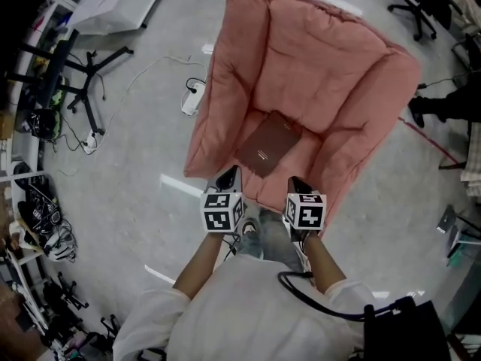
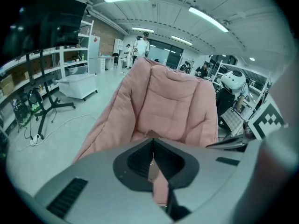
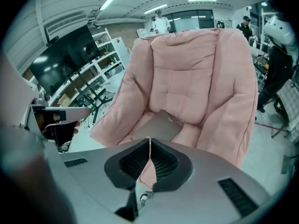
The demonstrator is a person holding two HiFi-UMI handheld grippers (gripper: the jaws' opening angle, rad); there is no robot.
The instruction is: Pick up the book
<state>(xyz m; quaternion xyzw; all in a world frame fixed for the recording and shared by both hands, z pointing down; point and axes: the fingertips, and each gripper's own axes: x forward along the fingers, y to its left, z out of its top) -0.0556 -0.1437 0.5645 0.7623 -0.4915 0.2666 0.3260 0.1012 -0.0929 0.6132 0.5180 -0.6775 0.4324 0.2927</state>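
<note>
Grey lab floor (image 1: 128,149) surrounds a pink padded armchair (image 1: 331,74). The brown book (image 1: 269,144) lies flat on its seat. I'd open the jaws first, then work one under the book's near edge, since the cushion should give. My left gripper (image 1: 228,177) and right gripper (image 1: 299,184) are both closed and empty, angled down side by side just short of the book.

A big pink padded armchair (image 1: 316,74) fills the upper middle of the head view, standing on a grey floor (image 1: 135,171). Just off its left side a white power strip (image 1: 192,98) lies among thin cables (image 1: 154,70). Further left is a black stand (image 1: 86,74) with splayed legs, and above it a white bin (image 1: 116,2). A black office chair (image 1: 412,2) sits at the upper right. In the right gripper view, a dark screen (image 3: 65,50) hangs at the upper left.
</note>
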